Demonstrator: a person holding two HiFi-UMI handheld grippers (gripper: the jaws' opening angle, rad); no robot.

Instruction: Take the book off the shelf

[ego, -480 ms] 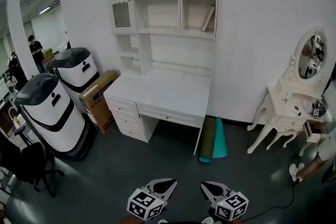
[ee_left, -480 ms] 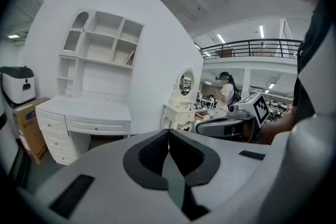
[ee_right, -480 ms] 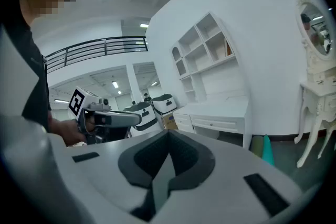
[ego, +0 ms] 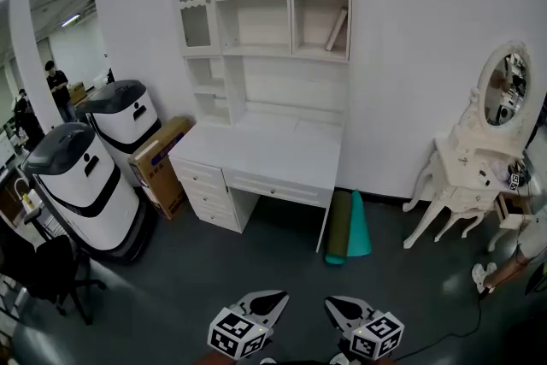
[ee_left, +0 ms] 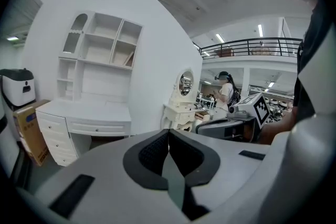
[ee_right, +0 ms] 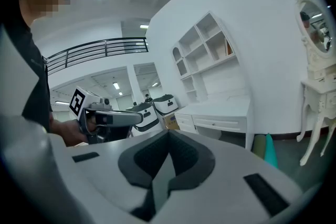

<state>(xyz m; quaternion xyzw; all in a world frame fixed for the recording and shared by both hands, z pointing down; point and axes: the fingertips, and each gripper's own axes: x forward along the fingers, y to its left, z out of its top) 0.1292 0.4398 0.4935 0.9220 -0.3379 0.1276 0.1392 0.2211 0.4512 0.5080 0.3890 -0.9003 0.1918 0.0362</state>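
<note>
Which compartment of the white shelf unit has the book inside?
The lower compartment of the right column: the book leans inside it; the others show none.

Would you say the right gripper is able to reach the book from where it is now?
Probably not yet. The right gripper is shut and far back across the floor, while the book leans in a high shelf compartment above the desk. Nothing blocks the approach.
</note>
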